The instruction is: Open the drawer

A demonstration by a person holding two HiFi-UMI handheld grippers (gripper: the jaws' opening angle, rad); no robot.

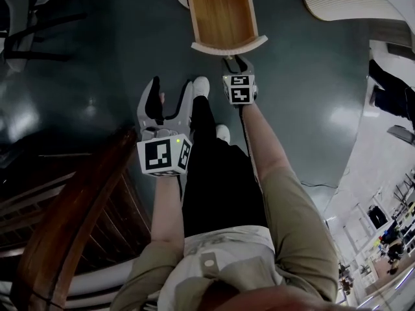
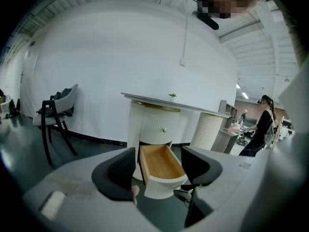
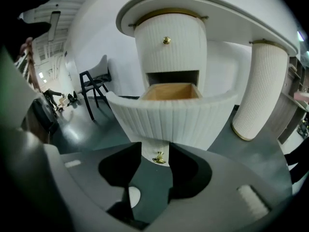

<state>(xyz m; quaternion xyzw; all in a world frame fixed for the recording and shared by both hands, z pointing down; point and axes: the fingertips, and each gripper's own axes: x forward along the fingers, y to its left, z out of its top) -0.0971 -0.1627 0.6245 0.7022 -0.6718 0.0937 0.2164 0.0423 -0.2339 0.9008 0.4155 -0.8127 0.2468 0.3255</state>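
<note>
The lower drawer point(image 1: 222, 15) of a white ribbed cabinet point(image 3: 169, 47) stands pulled out, its bare wooden inside point(image 2: 161, 164) showing. In the right gripper view its curved ribbed front point(image 3: 171, 117) fills the middle, with a small brass knob point(image 3: 159, 157) low on it. My right gripper point(image 3: 156, 151) is open just in front; the knob sits between the jaws with a gap on each side. In the head view the right gripper point(image 1: 238, 63) hangs just below the drawer front. My left gripper point(image 1: 170, 102) is open and empty, back from the drawer point(image 2: 159, 170).
The upper drawer with its brass knob point(image 3: 166, 40) is closed under a white tabletop point(image 2: 174, 102). A white ribbed column point(image 3: 256, 95) stands to the right, a black chair point(image 2: 55, 117) to the left. A dark wooden rail point(image 1: 71, 225) lies by my left side. A person point(image 2: 263, 124) stands far off.
</note>
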